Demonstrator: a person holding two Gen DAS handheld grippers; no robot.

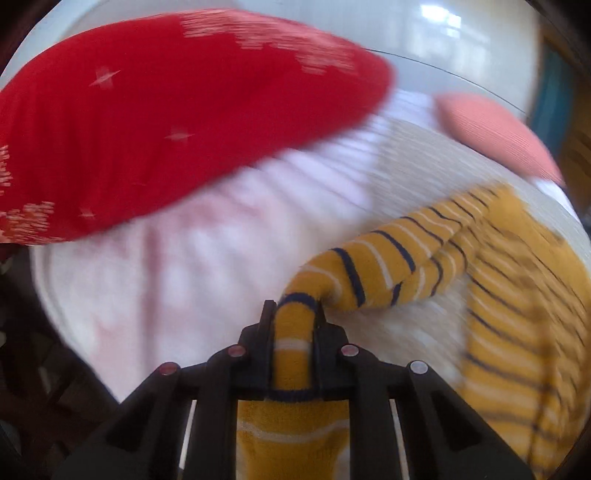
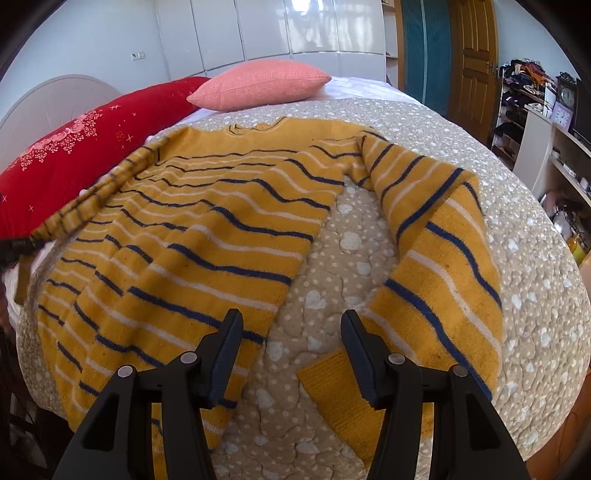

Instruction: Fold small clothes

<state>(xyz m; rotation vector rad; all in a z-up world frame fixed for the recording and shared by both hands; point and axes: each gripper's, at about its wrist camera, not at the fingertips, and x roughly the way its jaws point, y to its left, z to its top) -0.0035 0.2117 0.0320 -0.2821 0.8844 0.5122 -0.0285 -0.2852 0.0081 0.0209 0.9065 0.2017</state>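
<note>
Two wrist views over a bed. Spread flat on a beige quilt (image 2: 332, 258) dotted with white: a mustard-yellow sweater (image 2: 192, 236) with navy and white stripes, neckline toward 12 o'clock, hem toward 6 o'clock. Right sleeve (image 2: 436, 258) laid out from the shoulder toward 5 o'clock, apart from the body by a wedge of bare quilt, plain yellow cuff (image 2: 340, 391) lying just beside the right gripper (image 2: 291, 354). Right gripper low at 6 o'clock, jaws apart, nothing between them, hovering over the bare quilt between body and sleeve. Left sleeve (image 2: 85, 199) stretched toward 9 o'clock, pulled taut off the edge of the body. Seen from the left wrist (heavily blurred): left gripper (image 1: 295, 321) at 6 o'clock, jaws together and clamped on the left sleeve (image 1: 369, 273), striped fabric bunched between the fingers and trailing toward 3 o'clock to the rest of the garment. Behind the sweater at 10 o'clock, a red pillow (image 2: 74, 162) with pale floral print; at 12 o'clock, a salmon-pink pillow (image 2: 262, 85) touching it. White wardrobe doors (image 2: 258, 33) beyond.
</note>
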